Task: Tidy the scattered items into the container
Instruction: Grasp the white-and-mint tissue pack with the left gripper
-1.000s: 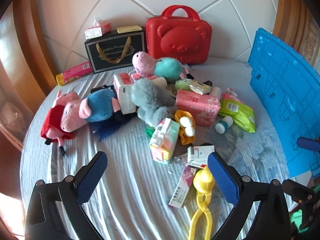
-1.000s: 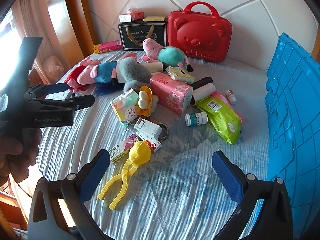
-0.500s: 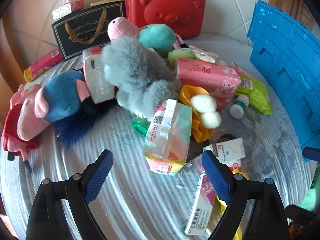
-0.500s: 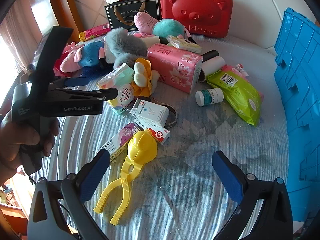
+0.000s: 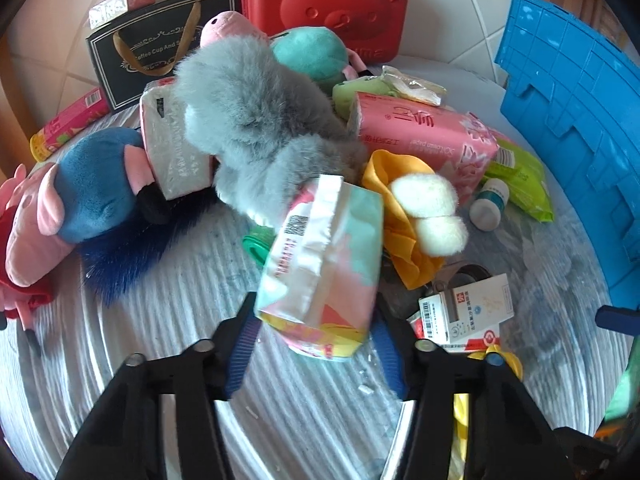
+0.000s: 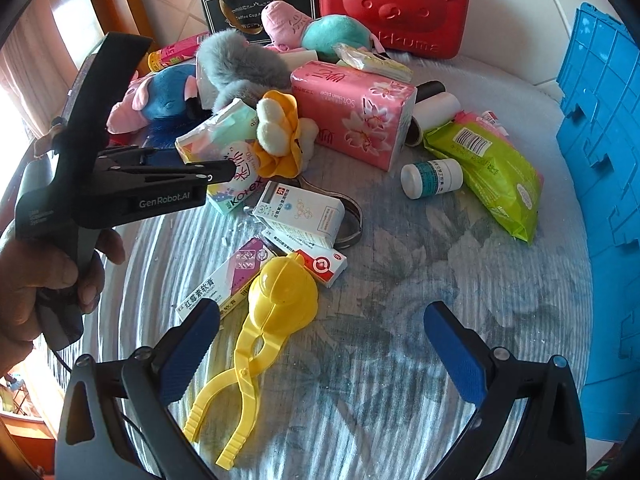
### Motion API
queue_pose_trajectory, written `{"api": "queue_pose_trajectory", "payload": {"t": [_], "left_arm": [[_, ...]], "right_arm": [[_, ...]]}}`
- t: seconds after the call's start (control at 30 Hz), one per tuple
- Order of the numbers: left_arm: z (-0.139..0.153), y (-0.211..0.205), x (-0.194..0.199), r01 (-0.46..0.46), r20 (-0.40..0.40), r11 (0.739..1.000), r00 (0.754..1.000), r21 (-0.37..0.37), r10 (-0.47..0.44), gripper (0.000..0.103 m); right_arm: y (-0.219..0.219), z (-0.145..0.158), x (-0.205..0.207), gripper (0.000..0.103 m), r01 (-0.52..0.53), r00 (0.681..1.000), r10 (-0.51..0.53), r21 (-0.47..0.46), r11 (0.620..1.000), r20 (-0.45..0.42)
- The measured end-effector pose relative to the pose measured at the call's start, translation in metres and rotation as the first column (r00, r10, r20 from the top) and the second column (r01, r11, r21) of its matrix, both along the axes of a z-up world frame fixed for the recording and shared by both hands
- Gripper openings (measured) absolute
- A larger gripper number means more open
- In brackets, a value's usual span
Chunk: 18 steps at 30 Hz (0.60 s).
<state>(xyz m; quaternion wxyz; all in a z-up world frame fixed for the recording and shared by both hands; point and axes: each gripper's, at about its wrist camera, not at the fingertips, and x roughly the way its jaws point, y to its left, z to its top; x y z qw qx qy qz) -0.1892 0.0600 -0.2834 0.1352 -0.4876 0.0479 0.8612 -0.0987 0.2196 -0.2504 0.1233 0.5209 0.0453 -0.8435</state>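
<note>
Scattered items lie on a round patterned table (image 6: 400, 320). My left gripper (image 5: 314, 316) has its jaws closing on a pastel Kotex pack (image 5: 324, 256), and both blue pads touch its lower sides. In the right wrist view that gripper (image 6: 224, 170) reaches across the same pack (image 6: 224, 140), held by a hand (image 6: 36, 280). My right gripper (image 6: 320, 320) hangs open over the table, with a yellow plastic clamp toy (image 6: 280, 296) just left of its middle. The blue crate (image 6: 600, 160) stands at the right edge.
Around the pack lie a grey furry toy (image 5: 256, 120), pig plush toys (image 5: 80, 196), a pink tissue pack (image 6: 352, 112), medicine boxes (image 6: 300, 212), a pill bottle (image 6: 432, 178) and a green wipes pack (image 6: 492, 172). A red bear case (image 6: 396, 4) and a black gift bag (image 5: 160, 44) stand at the back.
Both grippers came down closer to the table. The left gripper's jaws went from wide open to closed around the pastel pack. The right gripper stayed open.
</note>
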Motion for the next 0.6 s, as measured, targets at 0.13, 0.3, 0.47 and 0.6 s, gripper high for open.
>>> {"api": "queue_pose_trajectory", "payload": {"t": [0.13,0.3,0.47,0.6], "left_arm": [[0.001,-0.003,-0.002,0.010,0.002,1.000,1.000,0.026,-0.010,0.041],[0.009,-0.012,0.005,0.005,-0.022,0.999,1.000,0.044,-0.004,0.040],[0.028,-0.023,0.016,-0.015,-0.059,0.998,0.998,0.068,0.019,0.040],[0.044,-0.033,0.026,-0.026,-0.087,0.996,0.996,0.088,0.034,0.040]], "right_arm": [[-0.001,-0.002,-0.011,0.103,0.002,1.000,-0.002,0.008,1.000,-0.009],[0.000,-0.004,-0.028,0.103,0.002,1.000,-0.002,0.021,1.000,-0.024],[-0.008,-0.018,-0.042,0.103,-0.006,1.000,0.006,0.031,0.999,-0.006],[-0.021,-0.028,-0.053,0.103,0.015,1.000,-0.015,0.022,1.000,-0.003]]}}
